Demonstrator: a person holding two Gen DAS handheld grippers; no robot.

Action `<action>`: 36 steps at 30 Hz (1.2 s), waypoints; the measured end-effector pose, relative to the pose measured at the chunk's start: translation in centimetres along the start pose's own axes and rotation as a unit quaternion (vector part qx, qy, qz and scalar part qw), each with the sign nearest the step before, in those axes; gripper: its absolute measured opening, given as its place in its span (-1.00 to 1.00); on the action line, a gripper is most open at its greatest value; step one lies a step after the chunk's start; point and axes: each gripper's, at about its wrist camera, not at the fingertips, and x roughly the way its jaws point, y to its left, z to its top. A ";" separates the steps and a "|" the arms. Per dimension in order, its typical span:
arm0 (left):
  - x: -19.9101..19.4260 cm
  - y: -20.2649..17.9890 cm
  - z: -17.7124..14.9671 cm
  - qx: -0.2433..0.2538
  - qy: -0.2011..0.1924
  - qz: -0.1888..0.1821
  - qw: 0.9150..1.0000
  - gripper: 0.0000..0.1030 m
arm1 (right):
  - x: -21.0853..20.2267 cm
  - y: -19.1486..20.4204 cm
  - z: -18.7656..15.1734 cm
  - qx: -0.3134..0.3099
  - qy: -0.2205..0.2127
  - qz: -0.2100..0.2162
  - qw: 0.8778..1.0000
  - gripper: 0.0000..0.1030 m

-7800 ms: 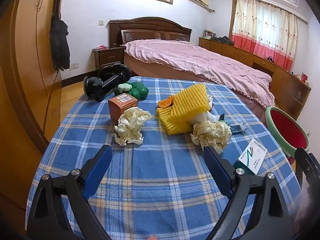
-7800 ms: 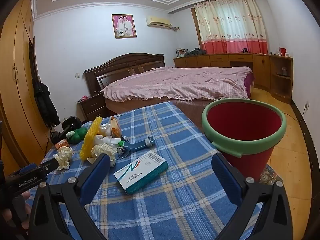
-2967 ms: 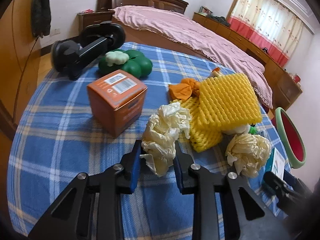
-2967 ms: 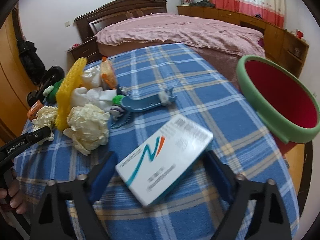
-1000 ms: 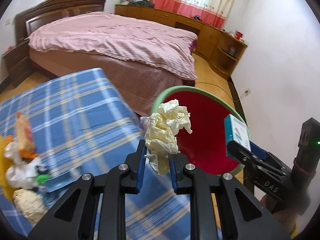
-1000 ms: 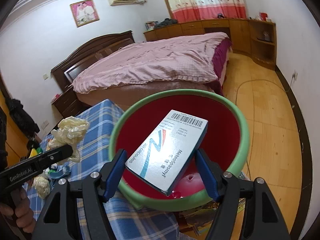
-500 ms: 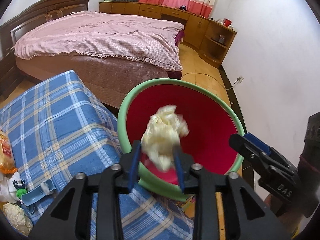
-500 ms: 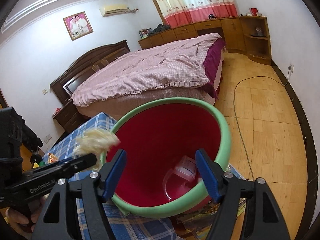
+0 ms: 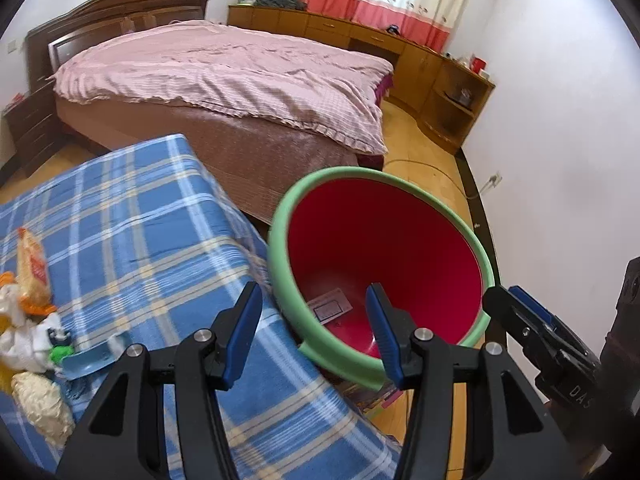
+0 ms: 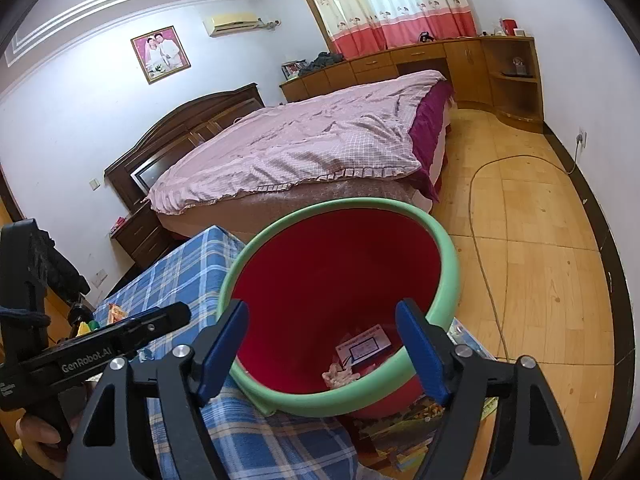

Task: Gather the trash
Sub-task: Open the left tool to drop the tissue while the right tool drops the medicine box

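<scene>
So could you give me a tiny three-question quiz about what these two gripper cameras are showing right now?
1. True or false: the left gripper is holding a paper wad.
2. What lies at the bottom of the red bin? A) a white box and a crumpled paper wad; B) a green toy; C) nothing.
3. Fill in: the right gripper hangs above the bin with its jaws ____.

Key
1. False: its jaws are open, with nothing between them.
2. A.
3. Open. A second crumpled wad lies on the blue plaid tablecloth.
</scene>
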 end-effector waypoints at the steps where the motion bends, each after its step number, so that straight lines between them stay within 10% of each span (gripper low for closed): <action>1: -0.5 0.3 -0.1 -0.003 -0.003 0.003 1.000 0.05 | -0.2 0.3 0.0 0.000 -0.002 0.003 1.000 0.65; 36: -15.3 19.7 -5.2 -0.139 -0.091 0.159 0.973 0.05 | 1.1 17.0 -4.5 -0.091 0.049 0.079 0.991 0.71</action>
